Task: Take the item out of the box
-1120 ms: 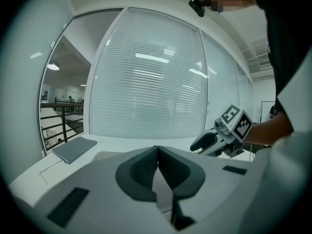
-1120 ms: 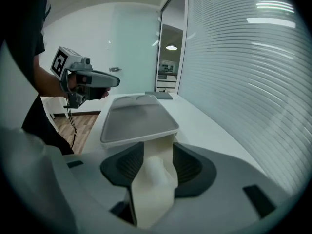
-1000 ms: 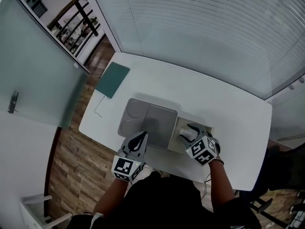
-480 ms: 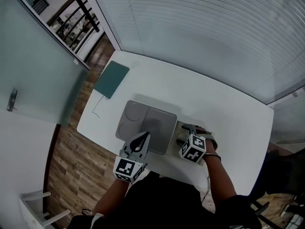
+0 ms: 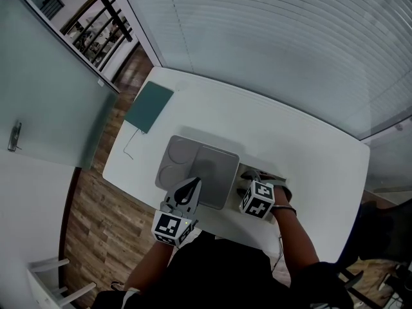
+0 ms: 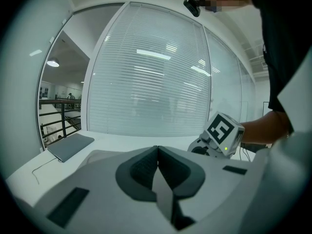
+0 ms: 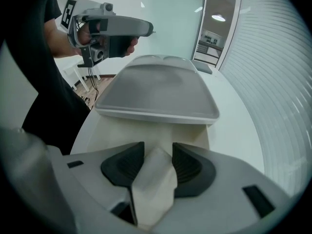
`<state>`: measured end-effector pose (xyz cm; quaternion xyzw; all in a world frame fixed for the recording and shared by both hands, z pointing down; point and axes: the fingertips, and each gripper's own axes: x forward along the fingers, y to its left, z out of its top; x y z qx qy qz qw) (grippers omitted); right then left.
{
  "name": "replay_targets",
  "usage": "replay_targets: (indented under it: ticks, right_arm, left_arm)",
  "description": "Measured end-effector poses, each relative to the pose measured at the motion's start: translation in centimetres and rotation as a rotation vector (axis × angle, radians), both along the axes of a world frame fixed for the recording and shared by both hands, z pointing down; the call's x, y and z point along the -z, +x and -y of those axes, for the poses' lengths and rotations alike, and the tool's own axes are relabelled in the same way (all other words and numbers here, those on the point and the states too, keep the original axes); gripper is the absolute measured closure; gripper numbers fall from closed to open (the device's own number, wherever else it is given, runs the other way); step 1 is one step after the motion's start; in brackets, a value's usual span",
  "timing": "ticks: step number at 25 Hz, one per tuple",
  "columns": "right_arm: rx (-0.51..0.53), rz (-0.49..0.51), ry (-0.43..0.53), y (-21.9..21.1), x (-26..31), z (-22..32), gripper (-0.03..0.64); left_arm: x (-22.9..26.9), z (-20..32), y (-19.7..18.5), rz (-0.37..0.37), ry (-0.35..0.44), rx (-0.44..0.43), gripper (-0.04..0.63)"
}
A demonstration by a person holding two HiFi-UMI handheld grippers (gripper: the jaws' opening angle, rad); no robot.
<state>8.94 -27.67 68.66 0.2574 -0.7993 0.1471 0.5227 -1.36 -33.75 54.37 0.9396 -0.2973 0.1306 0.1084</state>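
Note:
A shallow cream box (image 5: 282, 187) lies open on the white table (image 5: 309, 153), right of a grey tray (image 5: 199, 166). My right gripper (image 5: 248, 185) reaches down into the box. In the right gripper view its jaws are closing, and both pads touch a cream-white item (image 7: 155, 179) that fills the gap of the right gripper (image 7: 157, 156). The box floor (image 7: 122, 130) spreads out in front of it. My left gripper (image 5: 193, 184) hovers at the tray's near edge, shut and empty; it also shows in its own view (image 6: 157, 150) and held high at the upper left (image 7: 150, 30).
A dark teal notebook (image 5: 149, 106) with a thin cable (image 5: 129, 148) lies at the table's far left corner. The tray (image 7: 156, 89) borders the box on the left. Window blinds run along the far side. The table's front edge is close to the person's body.
My right gripper has moved left and down into the box, and its marker cube has turned. My left gripper has stayed in place by the tray.

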Motion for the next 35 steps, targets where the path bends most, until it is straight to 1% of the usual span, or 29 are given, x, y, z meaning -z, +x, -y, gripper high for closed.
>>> replay_targets:
  ticks: [7,10,12,16,19,24,30,35]
  right_arm:
    - [-0.027,-0.011,0.035,0.2,0.3,0.2,0.457]
    - [-0.046,-0.019,0.074,0.5,0.6,0.4,0.463]
    - [-0.077,-0.006,0.111,0.7,1.3,0.6,0.466]
    - [-0.154,0.046,0.192,1.2,3.1,1.2,0.474]
    - [-0.199,0.082,0.236,1.3,4.3,1.3,0.474]
    - [-0.311,0.187,0.293,1.7,6.5,1.1,0.476]
    - [-0.421,0.248,0.339,2.2,8.2,0.1,0.475]
    - [-0.502,0.356,0.441,2.2,10.6,-0.1,0.476]
  left_arm:
    - [0.5,-0.1,0.0,-0.008,0.007,-0.011,0.583]
    - [0.4,-0.3,-0.1,-0.012,-0.002,-0.016,0.583]
    - [0.8,-0.3,0.0,-0.011,0.013,-0.022,0.583]
    - [0.8,-0.3,-0.2,0.000,0.029,-0.023,0.583]
    - [1.2,-0.2,-0.2,0.000,0.043,-0.025,0.583]
    - [1.8,-0.2,-0.1,-0.010,0.062,-0.025,0.583]
    - [1.6,-0.8,-0.2,-0.033,0.039,-0.022,0.583]
    - [2.4,-1.2,0.1,-0.049,0.056,-0.035,0.583]
